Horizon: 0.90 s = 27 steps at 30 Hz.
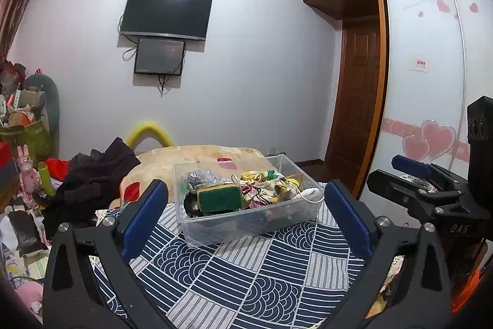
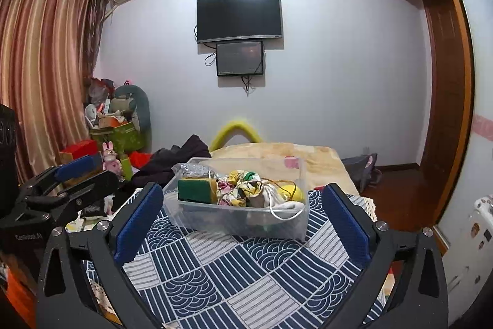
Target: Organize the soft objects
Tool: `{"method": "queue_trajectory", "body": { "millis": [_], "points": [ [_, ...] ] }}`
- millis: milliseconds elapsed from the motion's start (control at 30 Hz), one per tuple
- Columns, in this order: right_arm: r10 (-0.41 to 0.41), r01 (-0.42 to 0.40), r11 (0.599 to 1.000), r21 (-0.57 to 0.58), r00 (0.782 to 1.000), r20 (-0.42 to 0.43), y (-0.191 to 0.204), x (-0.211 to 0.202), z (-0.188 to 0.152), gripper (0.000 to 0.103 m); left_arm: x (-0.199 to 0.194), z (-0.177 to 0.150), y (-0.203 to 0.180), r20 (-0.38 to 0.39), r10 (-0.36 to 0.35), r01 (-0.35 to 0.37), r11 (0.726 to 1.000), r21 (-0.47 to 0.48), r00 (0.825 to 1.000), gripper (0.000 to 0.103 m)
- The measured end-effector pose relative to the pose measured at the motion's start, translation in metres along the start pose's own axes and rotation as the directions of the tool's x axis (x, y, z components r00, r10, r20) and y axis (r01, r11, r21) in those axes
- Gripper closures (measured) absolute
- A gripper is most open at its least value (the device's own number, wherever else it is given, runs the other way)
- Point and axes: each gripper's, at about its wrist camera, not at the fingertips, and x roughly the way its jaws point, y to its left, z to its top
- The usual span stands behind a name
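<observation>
The soft items, a sponge (image 1: 219,197) and floral cloth (image 1: 265,185) among them, already lie inside the clear bin (image 1: 197,228) on the patterned tabletop (image 1: 246,276), so sorting looks nearly done, with the left tool (image 1: 245,216) and right tool (image 2: 243,219) both spread apart and empty.

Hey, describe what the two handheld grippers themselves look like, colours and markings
Both the left gripper and right gripper have matte black angular frames, silver screws and blue textured fingertip pads. White lettering marks each body, too small to read reliably. No cables or sleeves are visible.

A home bedroom: bed (image 2: 277,156), wardrobe (image 1: 425,67), curtains (image 2: 43,67), wall-mounted television (image 2: 239,16).
</observation>
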Motion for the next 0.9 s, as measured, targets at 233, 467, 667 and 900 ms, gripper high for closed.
{"method": "queue_trajectory", "body": {
  "millis": [233,467,667,900],
  "points": [
    [-0.002,0.002,1.000,-0.005,1.000,0.010,0.002,-0.004,-0.001,0.000,-0.004,0.000,-0.006,0.018,0.008,-0.008,1.000,0.026,1.000,0.000],
    [0.007,-0.007,1.000,-0.001,1.000,0.010,0.003,-0.007,-0.002,0.000,-0.003,-0.002,-0.005,0.012,0.008,-0.009,1.000,0.018,1.000,0.000],
    [0.008,-0.008,1.000,-0.001,1.000,0.015,0.003,-0.010,-0.001,0.000,-0.003,-0.002,-0.003,0.010,0.009,-0.009,1.000,0.011,1.000,0.000],
    [0.010,-0.010,1.000,0.002,1.000,0.018,0.003,-0.011,-0.001,0.000,-0.004,-0.002,-0.004,0.011,0.002,-0.002,1.000,0.017,1.000,0.000]
  ]
}}
